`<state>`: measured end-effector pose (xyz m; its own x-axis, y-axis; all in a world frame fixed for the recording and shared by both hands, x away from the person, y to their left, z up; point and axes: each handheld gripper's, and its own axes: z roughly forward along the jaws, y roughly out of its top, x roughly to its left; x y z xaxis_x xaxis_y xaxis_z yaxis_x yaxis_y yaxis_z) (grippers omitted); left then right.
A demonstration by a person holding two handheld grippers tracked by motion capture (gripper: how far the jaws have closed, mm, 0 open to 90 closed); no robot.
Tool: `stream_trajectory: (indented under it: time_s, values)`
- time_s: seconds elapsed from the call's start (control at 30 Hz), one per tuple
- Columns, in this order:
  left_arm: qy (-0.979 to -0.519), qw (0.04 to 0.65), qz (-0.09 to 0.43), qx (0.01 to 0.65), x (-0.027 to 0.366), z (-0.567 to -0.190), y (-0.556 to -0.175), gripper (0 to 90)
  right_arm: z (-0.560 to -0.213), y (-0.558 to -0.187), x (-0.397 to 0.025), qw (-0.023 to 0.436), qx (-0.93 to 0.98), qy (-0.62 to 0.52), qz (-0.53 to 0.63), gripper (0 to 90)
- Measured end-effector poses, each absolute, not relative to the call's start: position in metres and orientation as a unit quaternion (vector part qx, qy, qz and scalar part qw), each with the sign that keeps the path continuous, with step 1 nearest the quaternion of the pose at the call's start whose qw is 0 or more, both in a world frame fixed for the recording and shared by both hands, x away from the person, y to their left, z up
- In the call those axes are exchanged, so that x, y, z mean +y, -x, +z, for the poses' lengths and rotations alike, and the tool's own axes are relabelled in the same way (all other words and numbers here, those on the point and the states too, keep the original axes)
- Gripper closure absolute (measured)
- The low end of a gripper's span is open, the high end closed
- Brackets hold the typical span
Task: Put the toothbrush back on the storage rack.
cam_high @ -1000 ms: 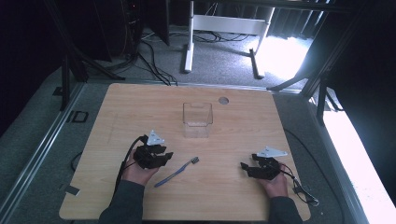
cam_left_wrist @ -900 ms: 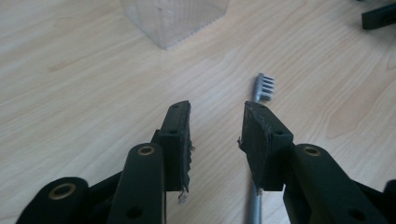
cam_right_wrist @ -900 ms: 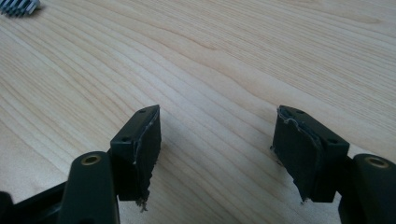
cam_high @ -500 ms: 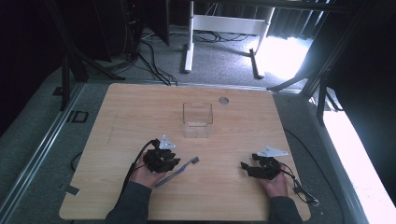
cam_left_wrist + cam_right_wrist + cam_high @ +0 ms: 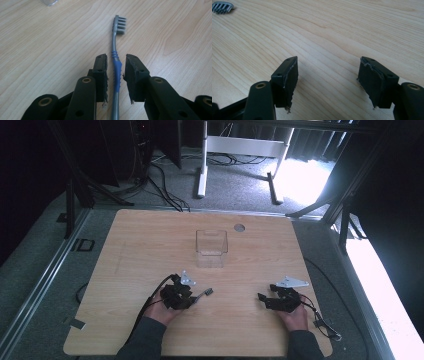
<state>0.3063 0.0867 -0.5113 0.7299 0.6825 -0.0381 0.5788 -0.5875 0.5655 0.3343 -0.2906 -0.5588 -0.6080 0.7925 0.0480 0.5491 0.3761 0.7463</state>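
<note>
Right now my left gripper (image 5: 115, 72) straddles the blue grip of the toothbrush (image 5: 115, 50), which lies flat on the wooden table (image 5: 150, 245), jaws parted with a sliver of gap either side. I'd close squarely on that ribbed section, low against the wood, so it won't twist. My right gripper (image 5: 328, 80) rests wide apart, empty; the clear box (image 5: 211, 247) stands beyond.

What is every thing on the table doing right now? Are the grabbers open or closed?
Left gripper: jaws open, one on each side of the toothbrush's blue grip, not clamped on it.
Right gripper: jaws wide open, holding nothing, over bare wood.
Toothbrush: lying flat on the table.
Clear box: upright, open at the top, looks empty.
</note>
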Motion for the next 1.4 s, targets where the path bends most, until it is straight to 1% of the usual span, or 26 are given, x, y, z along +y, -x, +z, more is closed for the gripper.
stream_trajectory:
  time_s: [0.7, 1.4]
  values:
    - [-0.908, 0.227, 0.069, 0.346, 0.076, -0.513, -0.314, 73.2, -0.559, -0.334, -0.29, 0.162, 0.814, -0.412, 0.376, 32.1]
    - [-0.917, 0.172, 0.055, 0.356, 0.067, -0.511, -0.322, 73.9, -0.559, -0.334, -0.29, 0.161, 0.813, -0.413, 0.377, 32.1]
